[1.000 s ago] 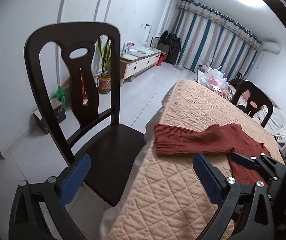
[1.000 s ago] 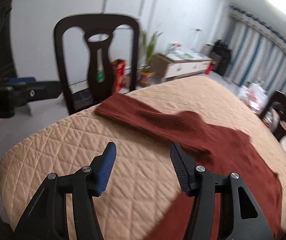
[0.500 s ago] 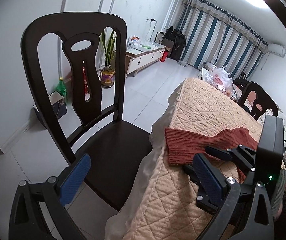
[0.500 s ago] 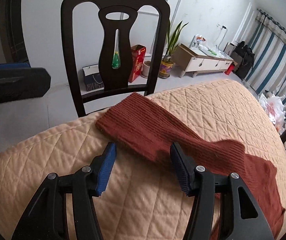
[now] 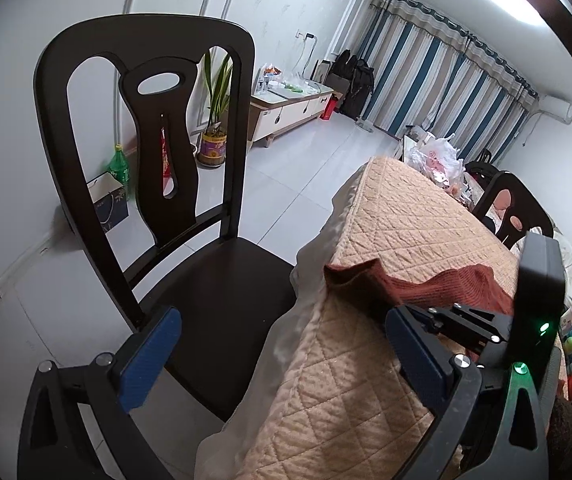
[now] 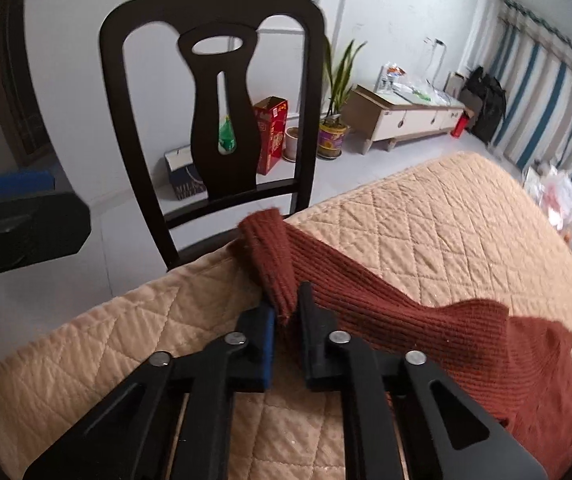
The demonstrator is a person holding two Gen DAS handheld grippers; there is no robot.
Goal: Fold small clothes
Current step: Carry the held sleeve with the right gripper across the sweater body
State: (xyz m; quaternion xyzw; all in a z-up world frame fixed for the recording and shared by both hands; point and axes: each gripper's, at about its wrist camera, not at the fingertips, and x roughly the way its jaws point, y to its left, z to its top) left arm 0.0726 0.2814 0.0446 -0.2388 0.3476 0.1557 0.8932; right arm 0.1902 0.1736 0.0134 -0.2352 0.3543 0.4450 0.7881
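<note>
A rust-red ribbed knit sweater [image 6: 398, 312] lies on the table's quilted beige cover [image 6: 426, 216]. Its sleeve end [image 6: 270, 248] reaches the table edge near the chair. My right gripper [image 6: 286, 320] is shut on the sleeve's cuff edge, which stands bunched up between the fingers. In the left wrist view the sweater [image 5: 418, 280] shows at the table edge with the right gripper's body on it. My left gripper [image 5: 282, 348] is open and empty, off the table's corner above the chair seat.
A dark wooden chair [image 5: 158, 184] stands close against the table edge [image 5: 318, 312]; it also shows in the right wrist view [image 6: 214, 112]. A second chair [image 5: 514, 208] is at the far side. Bags [image 5: 434, 156] lie at the table's far end.
My right gripper moved forward onto the sleeve end and shut on it, bunching the cuff. The left gripper stayed open and drifted a little off the table toward the chair.
</note>
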